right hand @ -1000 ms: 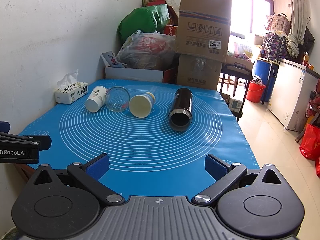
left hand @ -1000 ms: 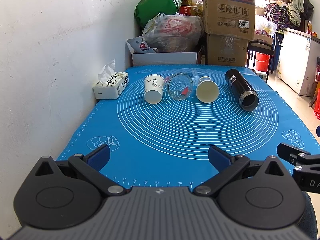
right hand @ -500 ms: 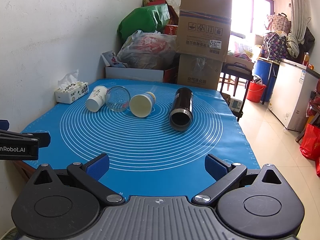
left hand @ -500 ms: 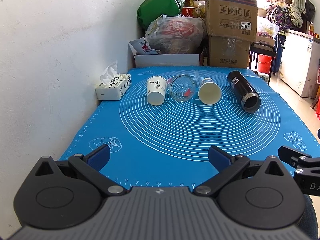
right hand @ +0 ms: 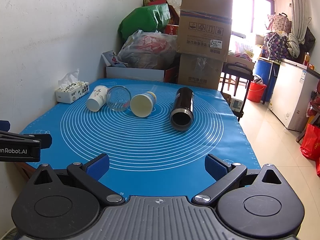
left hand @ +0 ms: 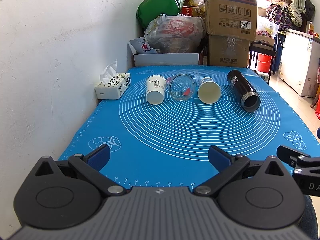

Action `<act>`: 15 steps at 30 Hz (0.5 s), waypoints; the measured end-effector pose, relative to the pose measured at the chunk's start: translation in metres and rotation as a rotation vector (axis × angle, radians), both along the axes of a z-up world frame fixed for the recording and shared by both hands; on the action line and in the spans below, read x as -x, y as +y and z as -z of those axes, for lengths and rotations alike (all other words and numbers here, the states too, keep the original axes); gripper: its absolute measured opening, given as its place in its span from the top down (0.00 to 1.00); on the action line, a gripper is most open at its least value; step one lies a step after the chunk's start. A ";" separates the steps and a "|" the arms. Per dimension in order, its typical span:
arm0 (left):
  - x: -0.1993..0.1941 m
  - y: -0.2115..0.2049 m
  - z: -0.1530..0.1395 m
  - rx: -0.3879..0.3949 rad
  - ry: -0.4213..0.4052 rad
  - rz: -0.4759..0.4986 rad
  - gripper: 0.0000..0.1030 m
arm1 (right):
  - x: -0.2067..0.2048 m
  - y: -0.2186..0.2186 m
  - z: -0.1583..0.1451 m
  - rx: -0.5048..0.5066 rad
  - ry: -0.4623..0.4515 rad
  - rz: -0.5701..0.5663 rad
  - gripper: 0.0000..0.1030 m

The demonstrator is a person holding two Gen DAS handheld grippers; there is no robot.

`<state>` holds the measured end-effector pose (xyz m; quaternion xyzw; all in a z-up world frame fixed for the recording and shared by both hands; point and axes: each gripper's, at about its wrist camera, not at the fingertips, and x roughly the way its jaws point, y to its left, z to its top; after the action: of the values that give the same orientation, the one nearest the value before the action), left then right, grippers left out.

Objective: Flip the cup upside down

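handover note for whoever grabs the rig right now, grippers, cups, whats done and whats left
Left gripper: open, empty, at the mat's near edge.
Right gripper: open, empty, also at the near edge.
On the blue mat, all lying on their sides: white paper cup, glass cup, yellow cup, black flask.
Done: nothing flipped.
Left: grasp a cup and set it mouth down.

White wall, tiled floor, bright window.
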<state>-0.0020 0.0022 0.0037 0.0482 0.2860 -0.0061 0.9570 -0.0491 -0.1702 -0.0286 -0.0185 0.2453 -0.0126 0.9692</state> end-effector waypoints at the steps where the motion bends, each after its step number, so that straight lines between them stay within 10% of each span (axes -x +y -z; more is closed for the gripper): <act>1: 0.000 0.000 0.000 -0.001 -0.001 -0.001 0.00 | -0.001 0.000 0.001 0.000 0.001 -0.002 0.00; 15: 0.000 -0.001 0.001 -0.004 -0.001 -0.004 0.00 | 0.001 0.000 0.000 0.000 0.000 -0.008 0.00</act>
<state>-0.0019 0.0011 0.0027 0.0496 0.2855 -0.0034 0.9571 -0.0499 -0.1702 -0.0288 -0.0195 0.2451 -0.0086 0.9693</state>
